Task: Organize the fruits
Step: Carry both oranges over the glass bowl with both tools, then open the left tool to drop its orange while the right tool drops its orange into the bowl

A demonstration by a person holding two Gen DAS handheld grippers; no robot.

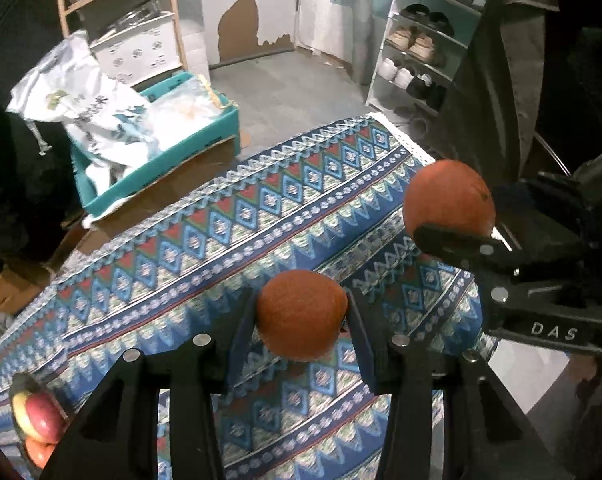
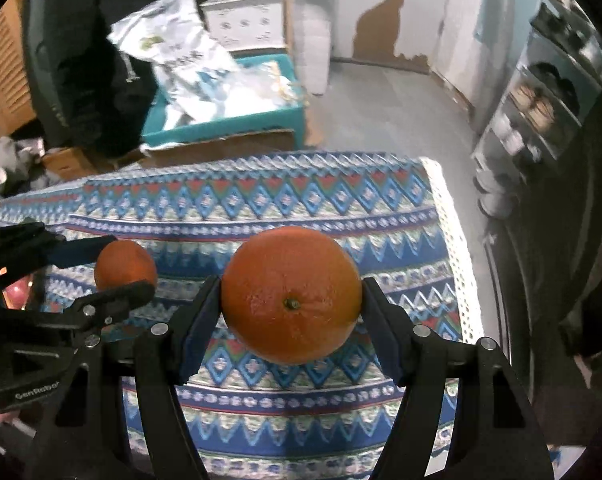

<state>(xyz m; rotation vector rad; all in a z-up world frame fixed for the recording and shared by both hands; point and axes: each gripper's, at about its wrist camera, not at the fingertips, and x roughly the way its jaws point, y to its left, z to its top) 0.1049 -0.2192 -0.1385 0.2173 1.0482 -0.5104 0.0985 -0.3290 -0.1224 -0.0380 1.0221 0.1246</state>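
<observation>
Left wrist view showed your left gripper (image 1: 303,316) clamped on a small orange (image 1: 301,314) above the patterned tablecloth (image 1: 205,240); at two o'clock your right gripper (image 2: 291,300) gripped a larger orange (image 2: 291,296), both apparently carried for sorting. Apples (image 1: 39,420) sat at eight o'clock; a shoe rack (image 1: 417,44) stood beyond.

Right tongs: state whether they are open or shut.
Shut on the larger orange: both pads of the right tongs press its sides, holding it above the patterned cloth.
</observation>
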